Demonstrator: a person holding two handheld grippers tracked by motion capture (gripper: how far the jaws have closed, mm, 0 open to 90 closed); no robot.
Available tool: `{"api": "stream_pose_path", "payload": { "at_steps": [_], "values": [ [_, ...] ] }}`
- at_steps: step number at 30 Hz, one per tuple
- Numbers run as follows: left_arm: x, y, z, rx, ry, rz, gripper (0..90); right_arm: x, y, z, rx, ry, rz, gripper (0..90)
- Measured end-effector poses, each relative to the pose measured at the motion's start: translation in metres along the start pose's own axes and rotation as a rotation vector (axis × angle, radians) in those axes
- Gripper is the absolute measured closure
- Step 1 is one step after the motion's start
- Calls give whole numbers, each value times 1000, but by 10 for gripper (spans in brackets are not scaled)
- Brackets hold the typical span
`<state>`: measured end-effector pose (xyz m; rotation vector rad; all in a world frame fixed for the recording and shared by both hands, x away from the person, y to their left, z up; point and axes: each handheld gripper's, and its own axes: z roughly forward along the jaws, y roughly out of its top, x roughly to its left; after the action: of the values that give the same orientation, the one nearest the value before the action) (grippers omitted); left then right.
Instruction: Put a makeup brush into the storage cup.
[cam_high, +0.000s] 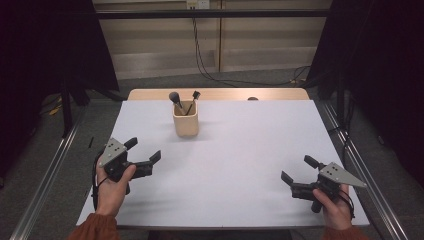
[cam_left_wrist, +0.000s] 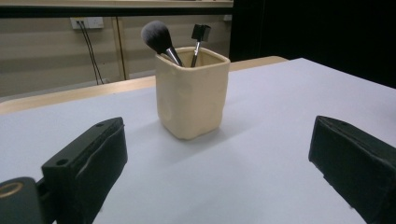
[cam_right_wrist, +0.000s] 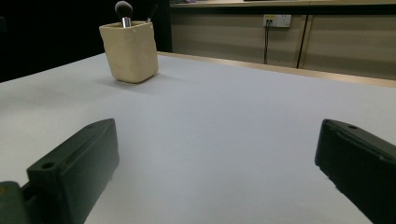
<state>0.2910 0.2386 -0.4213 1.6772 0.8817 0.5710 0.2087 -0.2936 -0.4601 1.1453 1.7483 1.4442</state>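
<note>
Left gripper (cam_high: 145, 150) and right gripper (cam_high: 295, 170) both rest on the white table (cam_high: 240, 150) with jaws spread wide, holding nothing, apart from the cream cup (cam_high: 185, 120) containing two brushes (cam_high: 175, 98).

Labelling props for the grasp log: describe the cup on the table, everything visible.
The cup is a cream, squarish holder with rounded corners and slightly dented walls; it looks ceramic, matte. It stands upright on the white table, toward the far side, left of centre. Inside lean a fluffy brush and a small flat-headed brush. No gripper touches it.
</note>
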Motion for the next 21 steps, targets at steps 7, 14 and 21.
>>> {"api": "stream_pose_path", "payload": {
  "at_steps": [7, 14, 21],
  "values": [
    [-2, -7, -14, 6, -6, 3, 44, 0, 0, 0, -3, 4, -3, 0],
    [-2, -16, -29, 17, 31, 17, 44, 0, 0, 2, 2, 4, 1, 0],
    [-6, -23, -42, 15, 38, 19, 44, 0, 0, 2, 2, 2, 3, 0]
  ]
}}
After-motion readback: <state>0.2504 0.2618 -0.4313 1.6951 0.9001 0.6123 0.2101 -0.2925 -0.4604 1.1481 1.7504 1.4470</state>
